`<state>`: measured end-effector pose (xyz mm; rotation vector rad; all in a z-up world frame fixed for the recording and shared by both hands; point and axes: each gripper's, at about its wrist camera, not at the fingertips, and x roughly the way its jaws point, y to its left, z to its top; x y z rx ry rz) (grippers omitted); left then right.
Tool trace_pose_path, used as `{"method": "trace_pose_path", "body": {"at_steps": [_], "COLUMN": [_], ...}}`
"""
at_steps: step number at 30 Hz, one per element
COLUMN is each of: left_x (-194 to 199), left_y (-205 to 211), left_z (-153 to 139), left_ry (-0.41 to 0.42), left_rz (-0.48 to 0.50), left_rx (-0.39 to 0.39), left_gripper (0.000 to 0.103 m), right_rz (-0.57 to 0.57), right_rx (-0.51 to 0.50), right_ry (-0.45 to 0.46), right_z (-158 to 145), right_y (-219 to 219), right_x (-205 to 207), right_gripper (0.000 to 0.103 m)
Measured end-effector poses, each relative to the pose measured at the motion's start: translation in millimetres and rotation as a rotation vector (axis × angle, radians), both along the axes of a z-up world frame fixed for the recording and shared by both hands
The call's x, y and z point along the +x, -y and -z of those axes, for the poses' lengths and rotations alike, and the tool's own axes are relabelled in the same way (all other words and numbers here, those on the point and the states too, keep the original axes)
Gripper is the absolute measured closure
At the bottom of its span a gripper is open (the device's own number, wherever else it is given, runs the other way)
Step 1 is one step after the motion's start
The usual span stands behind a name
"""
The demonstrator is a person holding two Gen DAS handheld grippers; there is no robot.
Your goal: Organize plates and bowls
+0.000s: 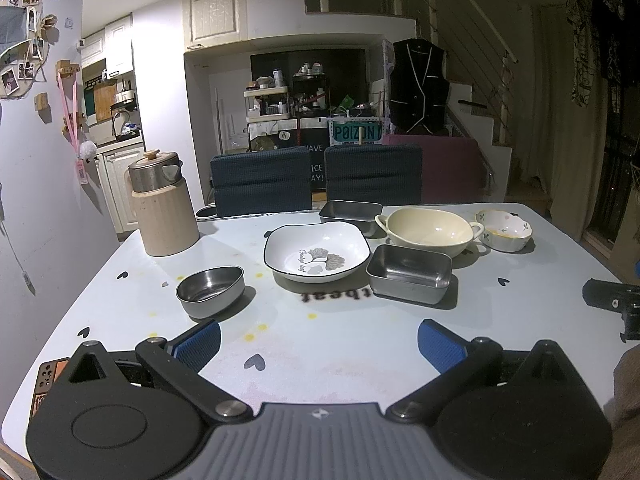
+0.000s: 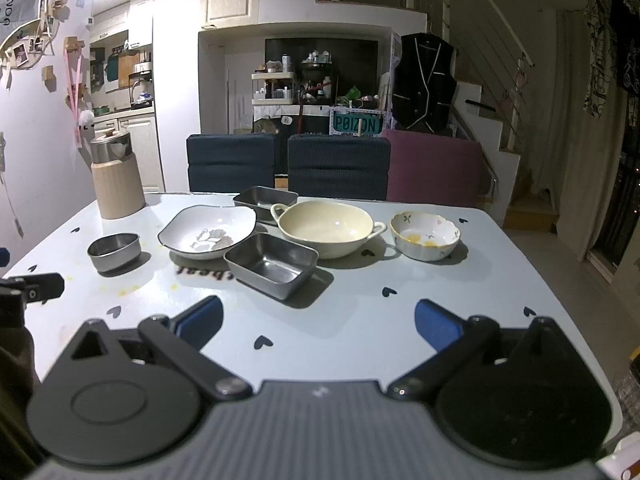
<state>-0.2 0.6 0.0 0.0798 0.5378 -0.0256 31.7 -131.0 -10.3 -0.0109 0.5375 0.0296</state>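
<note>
On the pale table (image 1: 340,344) sit a round steel bowl (image 1: 211,291), a white square plate with a leaf print (image 1: 317,253), two rectangular steel trays, one near (image 1: 409,273) and one far (image 1: 351,215), a cream two-handled bowl (image 1: 430,231) and a small flowered bowl (image 1: 504,229). My left gripper (image 1: 319,340) stands open over bare tabletop, well short of the dishes. The right wrist view shows the same dishes: steel bowl (image 2: 114,251), leaf plate (image 2: 207,231), near tray (image 2: 271,265), cream bowl (image 2: 328,229), flowered bowl (image 2: 425,235). My right gripper (image 2: 318,322) is open and holds nothing.
A beige ribbed jug with a steel lid (image 1: 164,204) stands at the table's far left corner. Two dark blue chairs (image 1: 260,184) and a maroon one (image 1: 450,170) line the far edge. The other gripper shows at the right edge (image 1: 612,304) and left edge (image 2: 28,290).
</note>
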Motion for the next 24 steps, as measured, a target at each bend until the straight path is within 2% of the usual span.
{"method": "trace_pose_path", "body": {"at_steps": [24], "left_x": [-0.1], "left_y": [-0.3], "left_z": [0.0], "left_ry": [0.001], "left_rz": [0.0], "left_rx": [-0.002], "left_gripper": [0.0], "right_rz": [0.0], "right_rx": [-0.002], "right_ry": [-0.004], "right_z": [6.8], "right_y": [2.0], "right_x": [-0.1], "right_gripper": [0.0]}}
